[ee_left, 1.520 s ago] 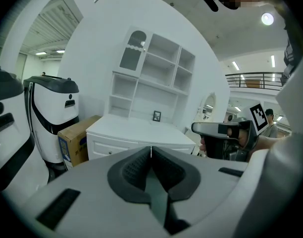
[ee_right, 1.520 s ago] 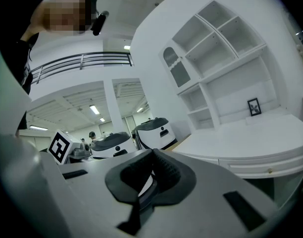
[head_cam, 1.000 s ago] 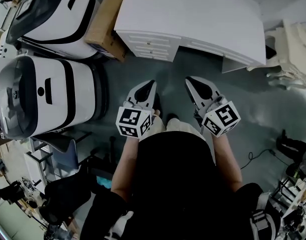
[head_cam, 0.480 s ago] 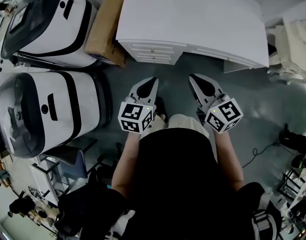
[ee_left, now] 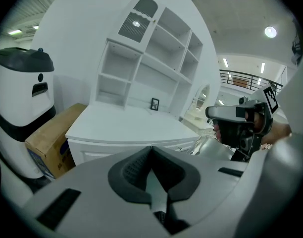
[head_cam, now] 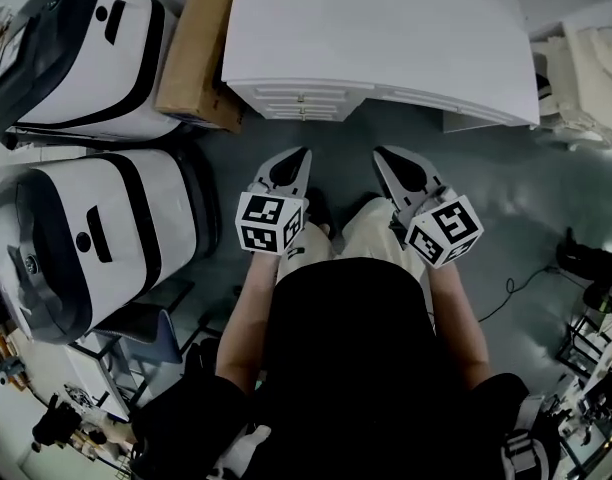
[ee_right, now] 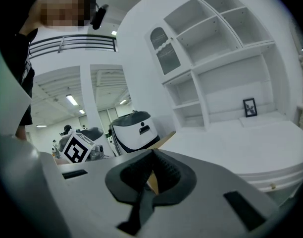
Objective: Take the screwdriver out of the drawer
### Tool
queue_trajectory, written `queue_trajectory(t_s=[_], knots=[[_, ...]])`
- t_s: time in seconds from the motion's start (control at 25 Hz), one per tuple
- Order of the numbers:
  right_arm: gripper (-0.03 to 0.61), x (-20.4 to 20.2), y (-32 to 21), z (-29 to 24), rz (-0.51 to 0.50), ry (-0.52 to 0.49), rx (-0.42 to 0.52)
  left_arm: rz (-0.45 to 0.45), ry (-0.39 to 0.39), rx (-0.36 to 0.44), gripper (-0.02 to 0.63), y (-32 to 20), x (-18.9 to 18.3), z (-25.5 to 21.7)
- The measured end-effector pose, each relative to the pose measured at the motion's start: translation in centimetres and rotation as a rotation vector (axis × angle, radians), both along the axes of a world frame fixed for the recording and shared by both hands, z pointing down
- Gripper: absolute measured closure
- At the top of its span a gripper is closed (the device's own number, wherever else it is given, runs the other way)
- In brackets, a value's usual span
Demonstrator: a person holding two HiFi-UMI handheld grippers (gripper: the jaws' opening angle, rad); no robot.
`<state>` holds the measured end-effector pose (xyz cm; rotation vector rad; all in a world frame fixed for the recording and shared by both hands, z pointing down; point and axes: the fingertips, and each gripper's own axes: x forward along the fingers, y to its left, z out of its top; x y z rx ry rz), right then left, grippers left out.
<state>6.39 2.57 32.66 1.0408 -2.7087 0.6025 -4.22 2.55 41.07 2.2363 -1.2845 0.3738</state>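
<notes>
Left hand-held gripper [head_cam: 300,158] and right hand-held gripper [head_cam: 383,157]: jaws closed, empty, side by side, pointed at counter [head_cam: 386,28]. Drawers [head_cam: 301,99] closed, screwdriver unseen. Likely approach posture.

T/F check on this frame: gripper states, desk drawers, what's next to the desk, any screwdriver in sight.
1. The left gripper and right gripper are both shut with nothing between the jaws. True.
2. One of the drawers stands open. False: all drawers under the white desk look closed.
3. A cardboard box sits beside the desk. True.
4. The screwdriver lies on the desktop. False: no screwdriver shows; only a small picture frame can be made out there.
</notes>
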Motion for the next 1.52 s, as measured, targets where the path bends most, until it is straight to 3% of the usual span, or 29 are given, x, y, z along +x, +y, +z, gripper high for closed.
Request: queue_trajectory(t_s=[0.52,1.16,1.52], knots=[[0.561,-0.6,-3.5,2.4,0.012,0.047,-0.034,0.001,-0.022,-0.062,0.591,-5.2,-0.9,6.5],[0.561,-0.7,-5.7,6.6,0.044,0.059,-0.117,-0.066,-0.078,-0.115,0.589,-11.6,-2.5,16.7],[0.561,-0.4,-6.0,9.9,0.045,0.081,-0.166,-0.095,-0.062,-0.122,0.589,-13.8,-3.1,20.6]])
